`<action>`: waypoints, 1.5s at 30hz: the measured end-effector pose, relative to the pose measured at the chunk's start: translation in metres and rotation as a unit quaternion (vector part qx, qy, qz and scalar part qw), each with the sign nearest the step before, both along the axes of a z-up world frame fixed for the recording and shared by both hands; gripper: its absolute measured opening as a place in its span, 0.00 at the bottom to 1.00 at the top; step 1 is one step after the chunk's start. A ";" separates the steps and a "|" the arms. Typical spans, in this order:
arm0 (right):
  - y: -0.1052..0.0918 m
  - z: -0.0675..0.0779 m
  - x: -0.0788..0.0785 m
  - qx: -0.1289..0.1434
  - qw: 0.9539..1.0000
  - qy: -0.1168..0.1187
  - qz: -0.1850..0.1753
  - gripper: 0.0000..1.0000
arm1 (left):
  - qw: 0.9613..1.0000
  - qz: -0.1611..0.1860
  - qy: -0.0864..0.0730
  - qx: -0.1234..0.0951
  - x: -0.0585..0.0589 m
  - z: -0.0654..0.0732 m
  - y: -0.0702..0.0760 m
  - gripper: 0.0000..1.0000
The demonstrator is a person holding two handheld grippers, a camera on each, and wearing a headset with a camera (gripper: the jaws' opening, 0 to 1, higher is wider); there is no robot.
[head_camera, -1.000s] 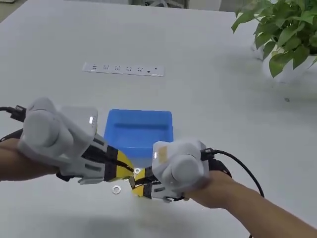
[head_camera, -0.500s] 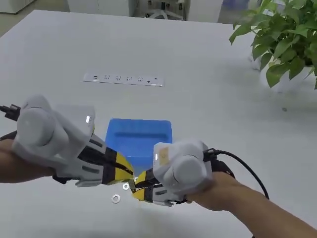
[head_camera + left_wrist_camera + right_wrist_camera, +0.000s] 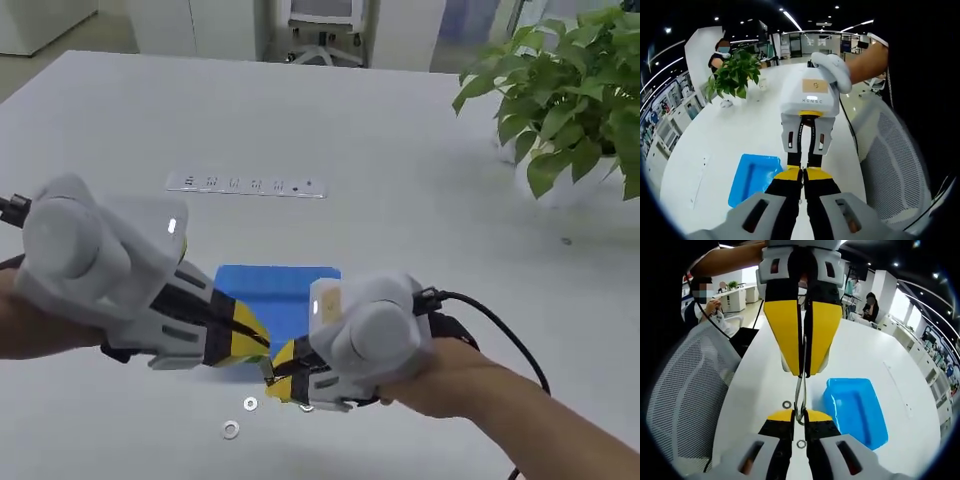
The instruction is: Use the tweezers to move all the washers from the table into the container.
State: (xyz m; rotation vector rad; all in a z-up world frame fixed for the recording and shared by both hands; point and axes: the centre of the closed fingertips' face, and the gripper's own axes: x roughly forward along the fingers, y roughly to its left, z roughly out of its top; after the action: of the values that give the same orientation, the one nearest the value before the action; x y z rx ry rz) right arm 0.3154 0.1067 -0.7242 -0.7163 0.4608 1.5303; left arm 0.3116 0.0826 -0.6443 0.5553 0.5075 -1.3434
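Left gripper point(image 3: 255, 340) is coming in from the left, its yellow-tipped jaws pressed nearly together and pinching the tweezers point(image 3: 800, 390). The thin metal strip is running out of its tips straight toward the other gripper.

Right gripper point(image 3: 272, 372) is facing it tip to tip. Its jaws are likewise drawn close, and the far end of the tweezers is sitting between them, so both grippers are clamping the one tool.

Two washers are lying flat on the white table point(image 3: 420, 200). The near washer point(image 3: 250, 403) is just beside the right gripper's tips on the person's side, and the second washer point(image 3: 231, 429) is a little further out the same way.

The blue container point(image 3: 275, 290) is resting just beyond the meeting tips, partly hidden behind both grippers.

Well beyond the grippers a white power strip point(image 3: 245, 184) is lying. Far off to the right gripper's right a leafy plant point(image 3: 570, 90) is standing.
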 end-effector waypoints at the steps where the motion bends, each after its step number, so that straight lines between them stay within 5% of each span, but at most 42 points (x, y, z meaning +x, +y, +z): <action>1: 0.000 0.001 0.002 0.000 1.000 -0.001 0.000 0.09 | 1.000 0.000 -0.001 0.000 0.002 0.001 0.000 0.05; 21: 0.001 0.012 0.048 0.008 1.000 -0.015 -0.015 0.09 | 1.000 0.004 -0.031 0.000 0.045 0.011 0.001 0.05; 32: 0.008 0.001 0.077 0.012 0.999 -0.014 -0.027 0.09 | 0.999 0.012 -0.035 0.002 0.071 0.001 0.005 0.06; 45: 0.012 -0.025 0.099 0.009 0.999 -0.001 -0.037 0.09 | 1.000 0.018 -0.021 0.012 0.096 -0.025 0.009 0.06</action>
State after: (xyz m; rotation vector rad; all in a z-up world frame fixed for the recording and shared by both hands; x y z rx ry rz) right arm 0.4147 0.1189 -0.7488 -0.6789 0.4658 1.4620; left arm 0.4079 0.0915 -0.6698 0.5907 0.4975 -1.2908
